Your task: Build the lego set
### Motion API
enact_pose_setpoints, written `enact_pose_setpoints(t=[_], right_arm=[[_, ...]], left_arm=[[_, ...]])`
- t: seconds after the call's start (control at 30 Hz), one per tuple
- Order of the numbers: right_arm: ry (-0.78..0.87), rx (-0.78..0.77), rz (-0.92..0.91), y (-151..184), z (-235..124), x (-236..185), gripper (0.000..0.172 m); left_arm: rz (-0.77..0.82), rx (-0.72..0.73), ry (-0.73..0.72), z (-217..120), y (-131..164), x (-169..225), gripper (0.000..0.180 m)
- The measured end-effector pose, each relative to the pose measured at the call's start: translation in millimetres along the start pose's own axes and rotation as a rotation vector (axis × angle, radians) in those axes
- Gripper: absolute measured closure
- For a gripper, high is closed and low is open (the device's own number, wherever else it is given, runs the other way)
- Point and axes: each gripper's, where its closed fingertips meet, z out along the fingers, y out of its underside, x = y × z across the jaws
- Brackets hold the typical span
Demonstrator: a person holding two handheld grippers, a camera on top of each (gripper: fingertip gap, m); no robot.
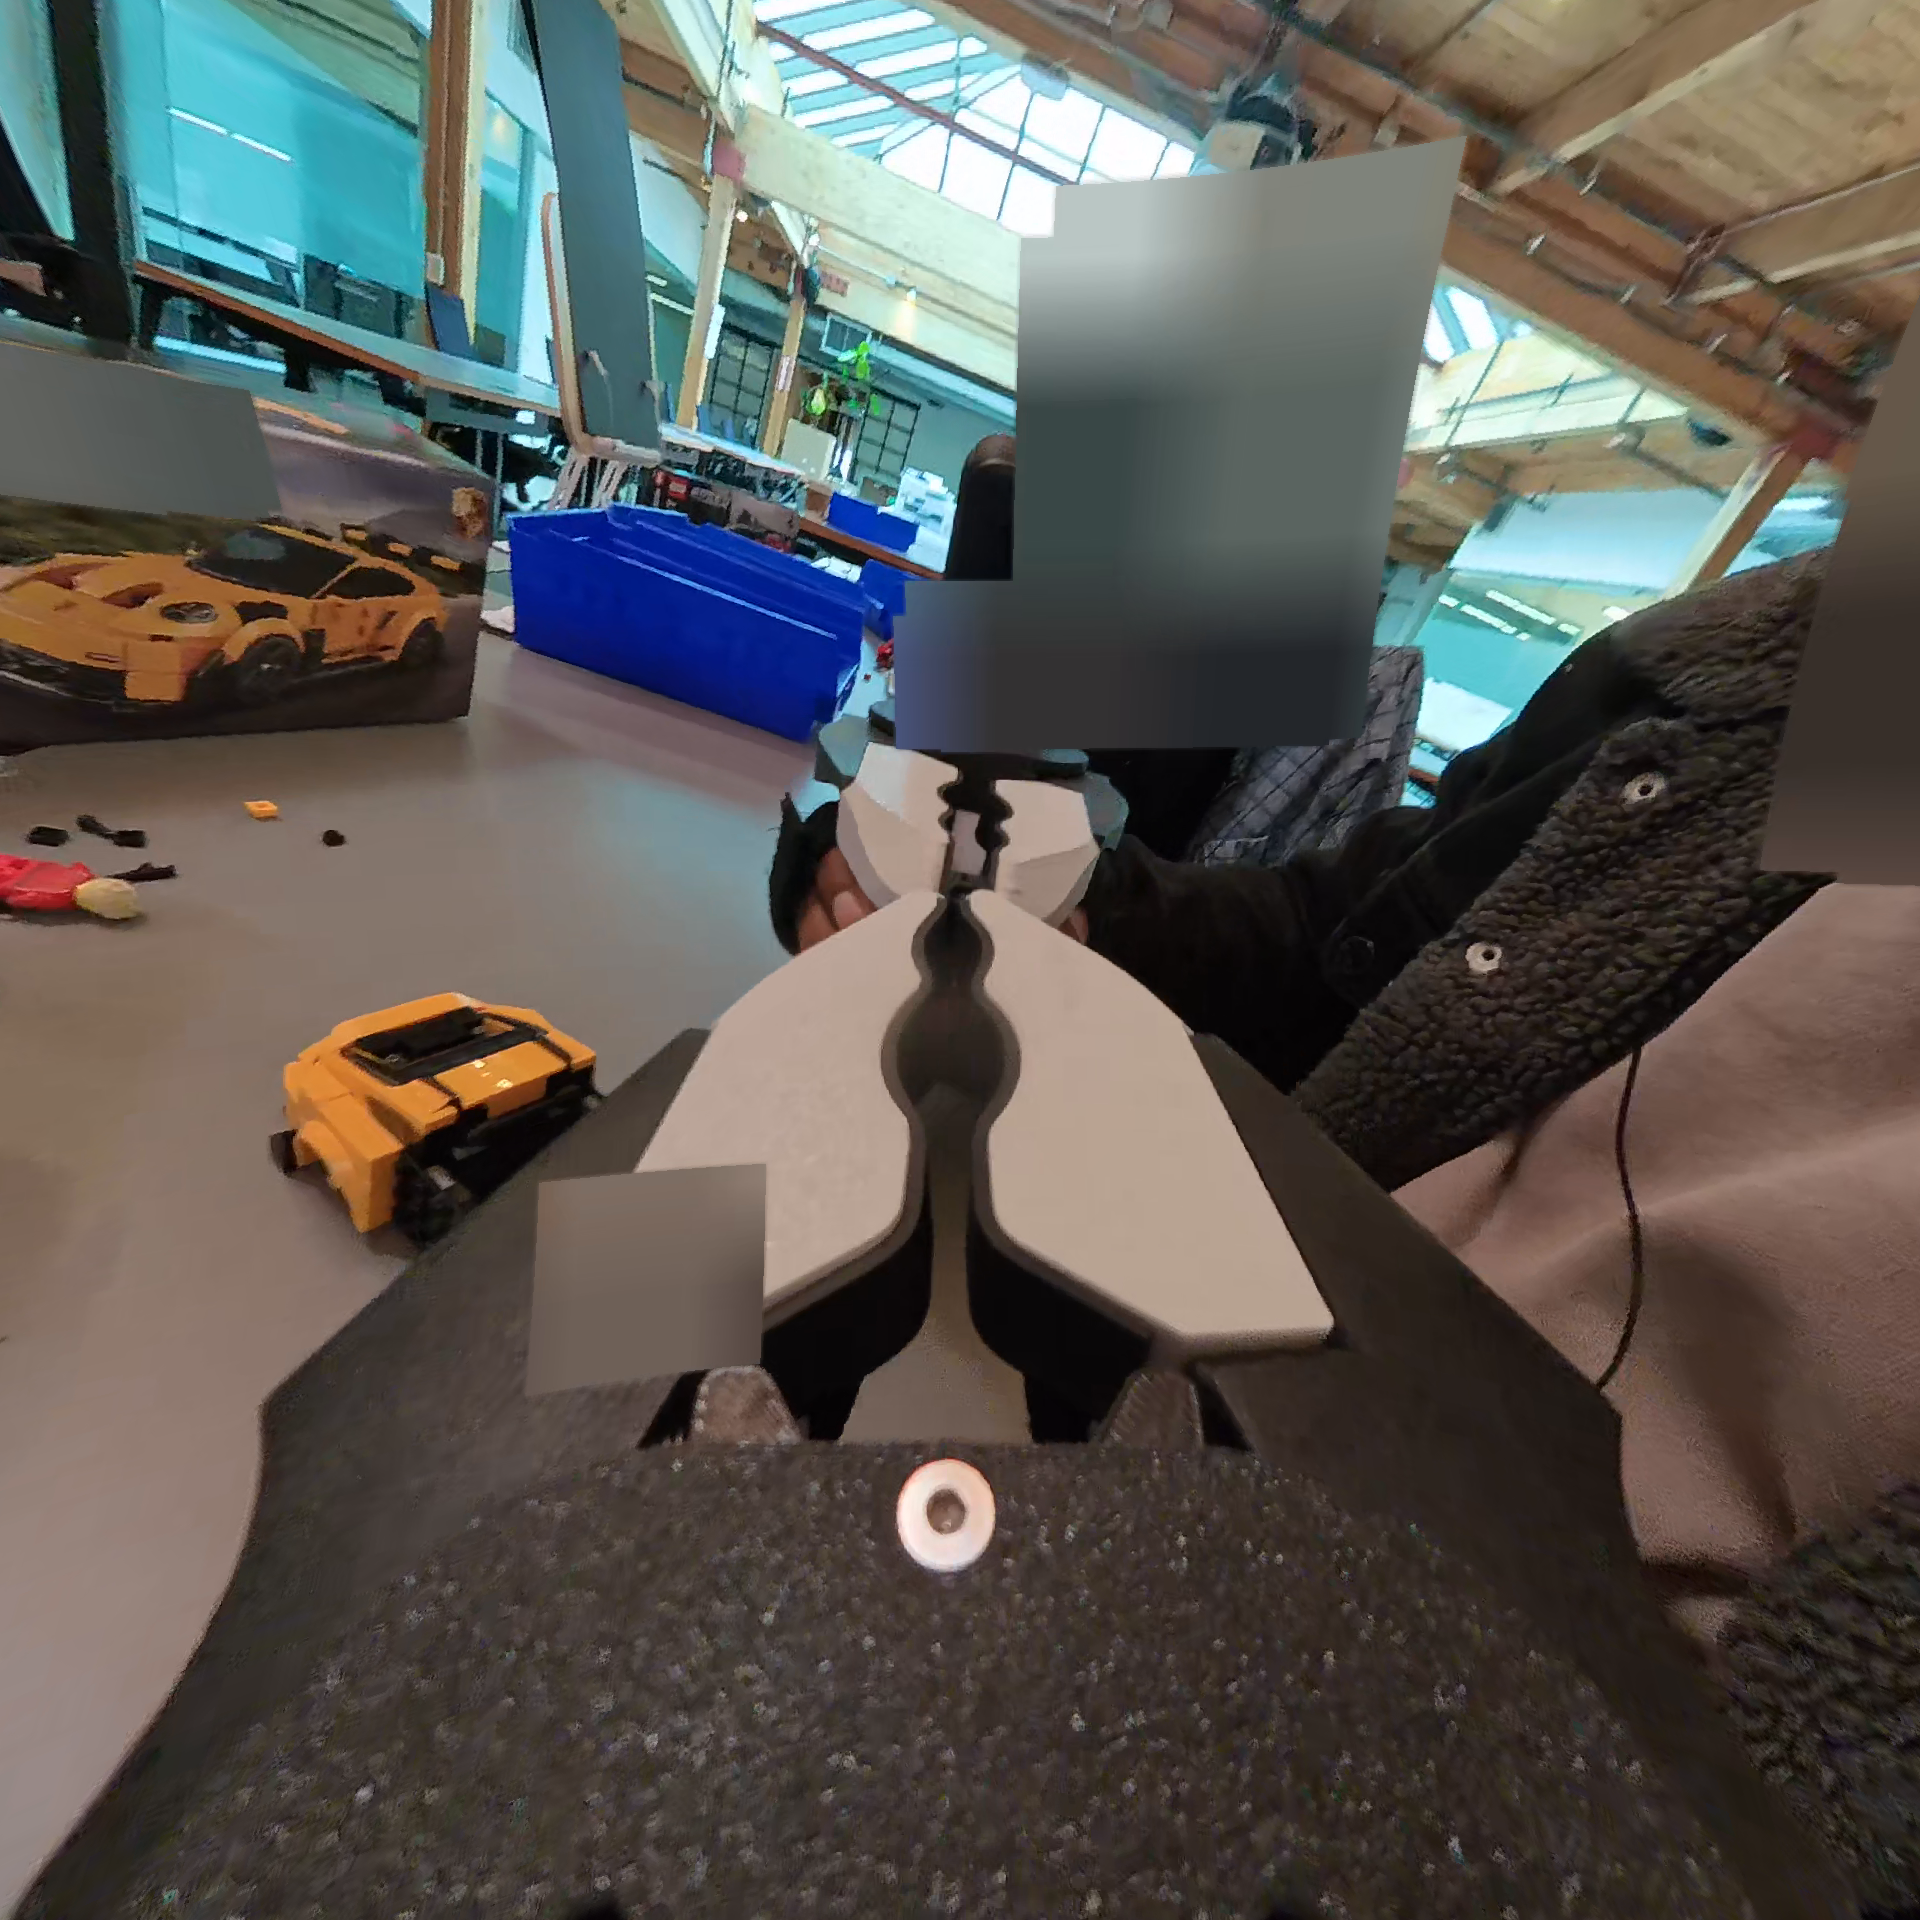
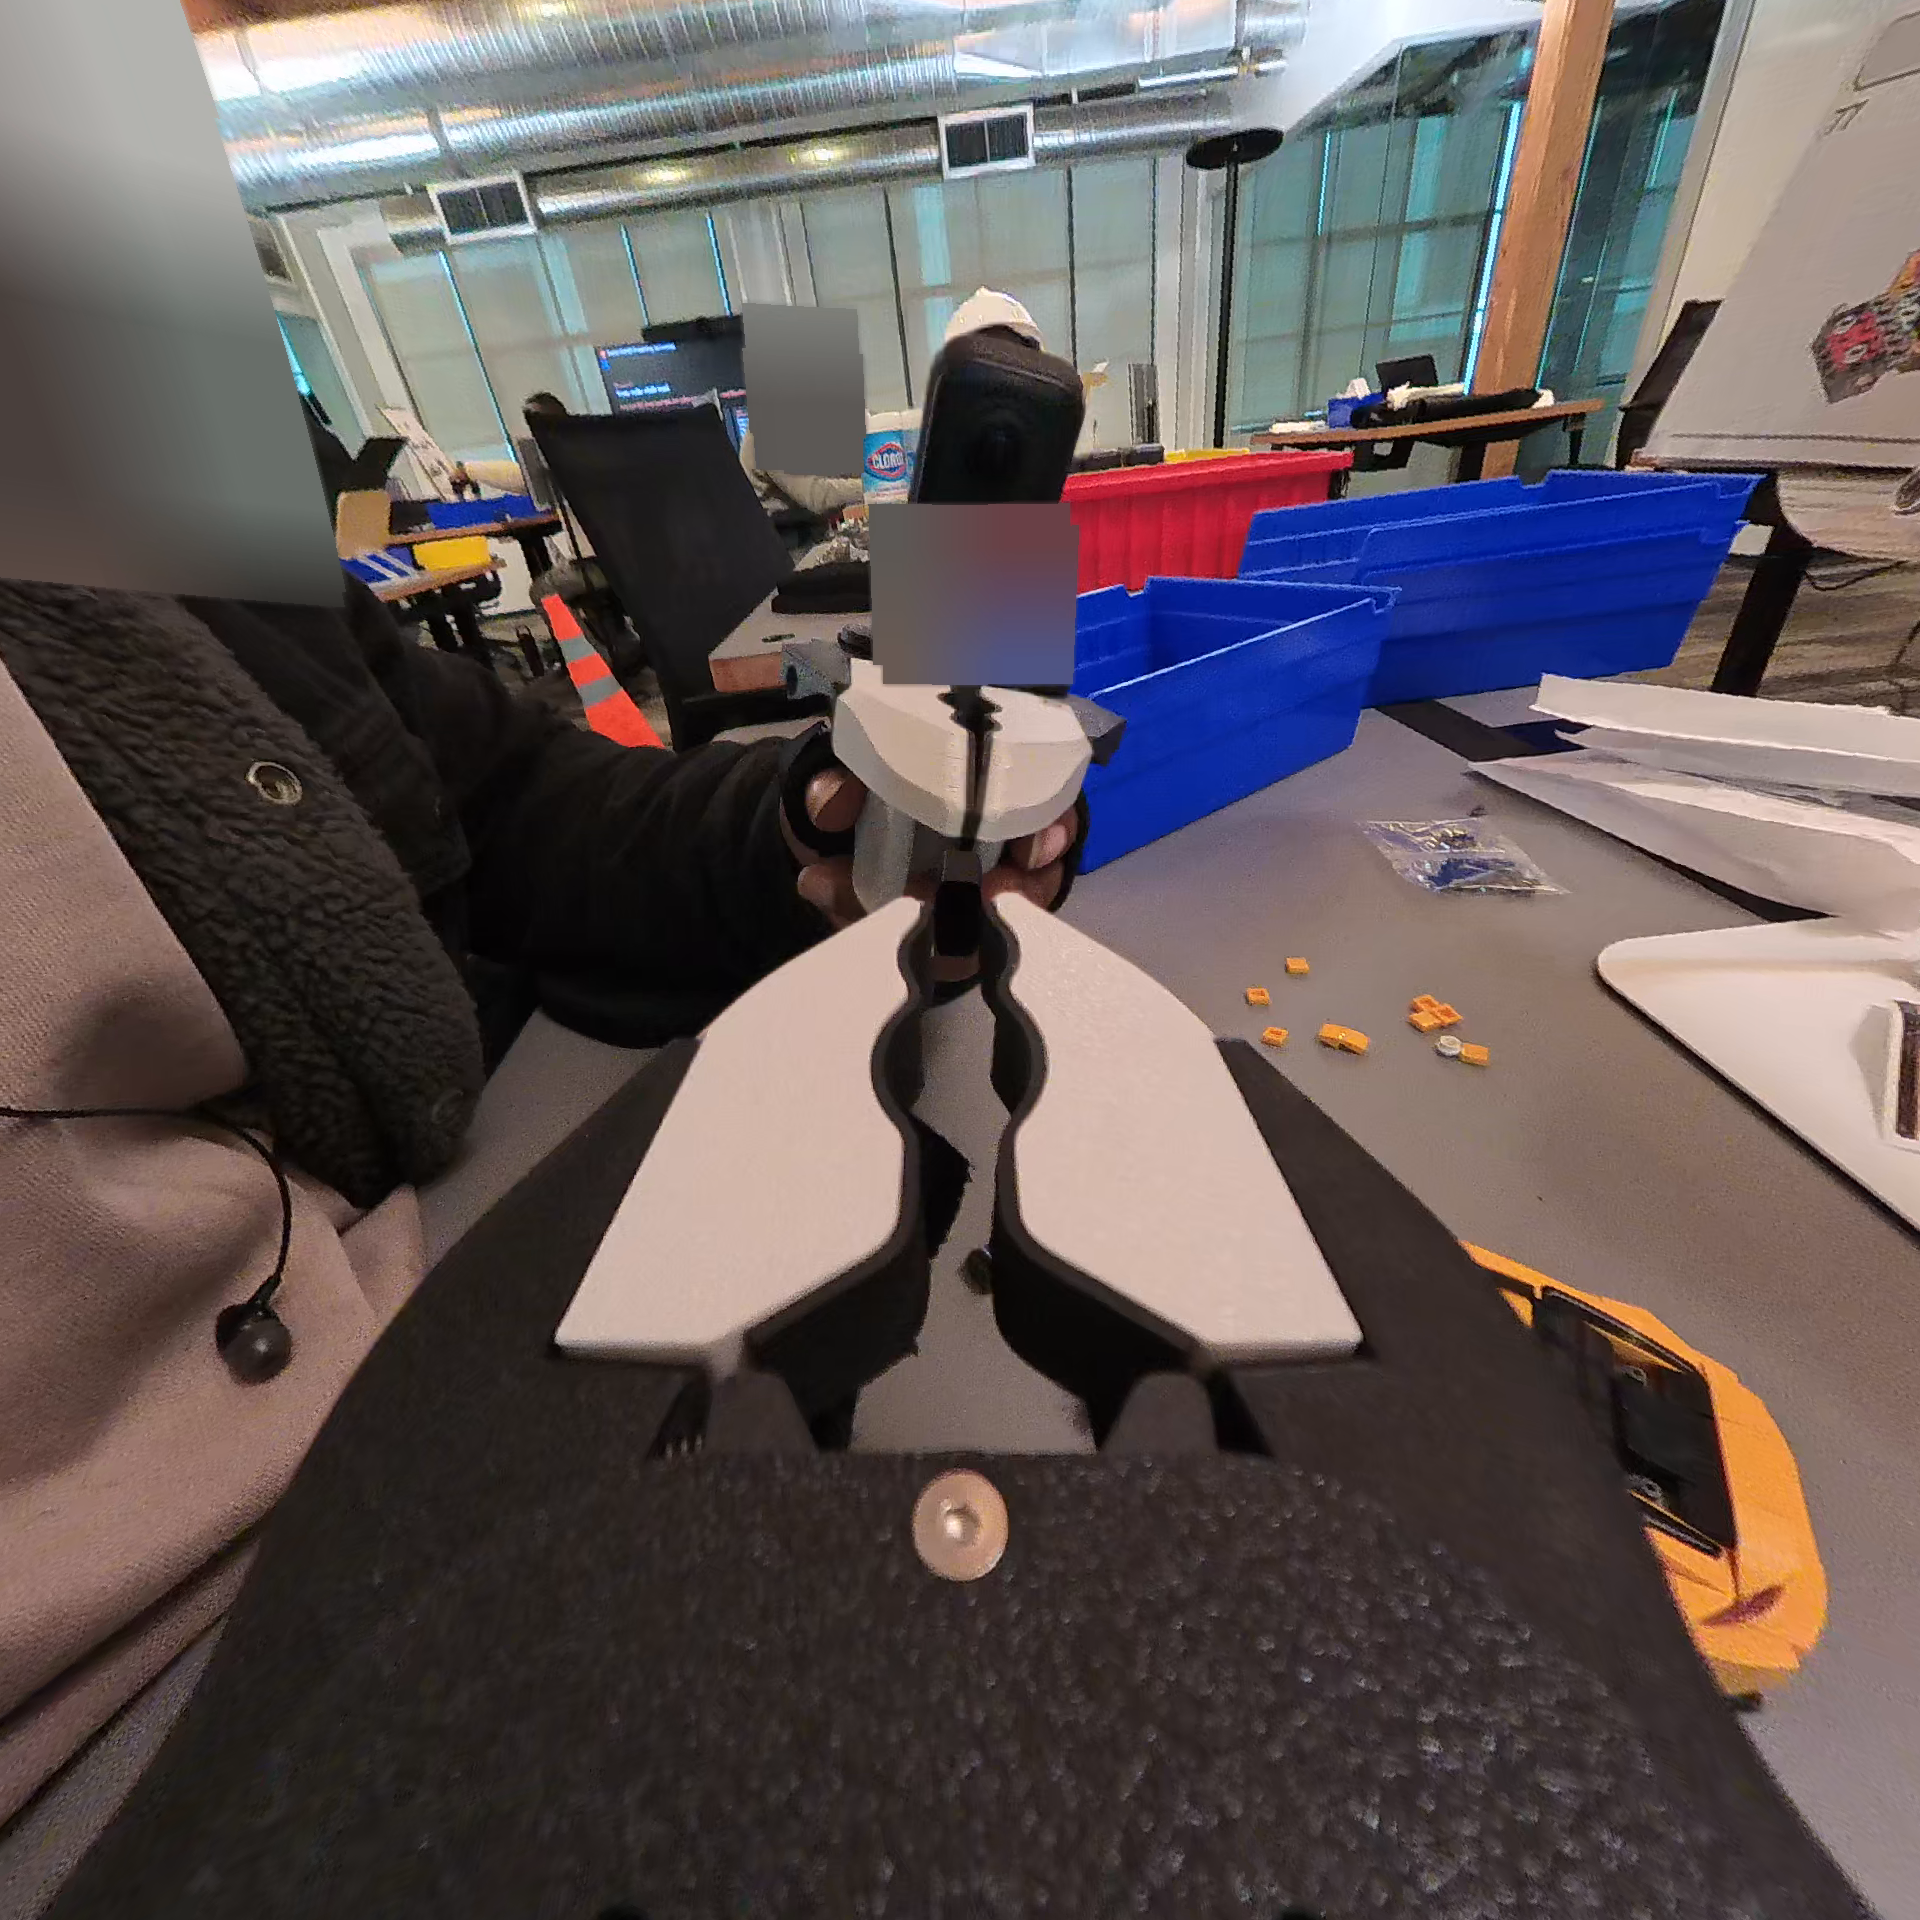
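My right gripper (image 2: 956, 914) is shut on a small black lego piece (image 2: 956, 927), held in the air above the grey table (image 2: 1351, 1195). In the left wrist view the right gripper (image 1: 971, 844) faces me with the piece (image 1: 961, 882) between its pads. My left gripper (image 1: 952, 902) is shut, its tips meeting right at the near end of that piece. It shows tip to tip with the right gripper in the right wrist view (image 2: 964, 831). The part-built yellow lego car (image 1: 436, 1101) lies on the table below; it also shows in the right wrist view (image 2: 1683, 1475).
The lego set's box (image 1: 239, 613) and blue bins (image 1: 675, 613) stand at the back. Small black parts (image 1: 104, 836) lie at the left. Loose orange pieces (image 2: 1351, 1029), a bag of parts (image 2: 1455, 857), white papers (image 2: 1714, 790) and a white tray (image 2: 1766, 1018) lie at the right. Only a small space, under 4 cm, lies between the two pairs of fingers.
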Motion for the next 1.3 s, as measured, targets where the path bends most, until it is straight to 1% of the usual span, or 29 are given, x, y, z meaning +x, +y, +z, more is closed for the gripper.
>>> enact_pose_setpoints(t=[0.13, 0.2, 0.23, 0.27, 0.33, 0.57, 0.67, 0.77, 0.83, 0.93, 1.07, 1.2, 1.3], right_arm=[[-0.003, 0.026, 0.002, -4, -1, -1, 0.164], [-0.009, 0.039, 0.008, -6, 0, -2, 0.164], [-0.014, 0.038, 0.009, -5, 0, -3, 0.164], [-0.015, 0.033, 0.008, -4, 1, -4, 0.164], [-0.017, 0.028, 0.007, -3, 2, -4, 0.164], [-0.026, 0.031, 0.014, -3, 3, -5, 0.164], [-0.024, 0.019, 0.007, -1, 3, -5, 0.164], [-0.012, -0.025, -0.003, 5, 4, -3, 0.164], [-0.003, -0.06, -0.009, 9, 3, -2, 0.161], [0.015, -0.117, -0.023, 17, 1, 2, 0.157], [0.044, -0.268, -0.103, 40, 2, 5, 0.157], [0.044, -0.45, -0.195, 72, 4, 4, 0.157], [0.052, -0.499, -0.231, 81, 4, 4, 0.159]], left_arm=[[0.001, -0.081, -0.003, 0, 12, -4, 0.18], [-0.026, -0.069, 0.02, 4, 13, -1, 0.18], [-0.034, -0.063, 0.027, 6, 14, 1, 0.172], [-0.034, -0.062, 0.03, 7, 15, 2, 0.169], [-0.029, -0.054, 0.048, 8, 14, 6, 0.171], [-0.028, -0.052, 0.044, 9, 14, 6, 0.173], [-0.022, -0.078, 0.038, 8, 15, 5, 0.173], [-0.009, -0.127, 0.022, 6, 20, 2, 0.173], [0.032, -0.191, -0.009, 3, 26, -2, 0.173], [0.152, -0.341, -0.08, -2, 43, -11, 0.173], [0.284, -0.56, -0.149, -8, 76, -23, 0.174], [0.337, -0.648, -0.161, -9, 90, -25, 0.174], [0.353, -0.681, -0.165, -10, 95, -26, 0.174]])
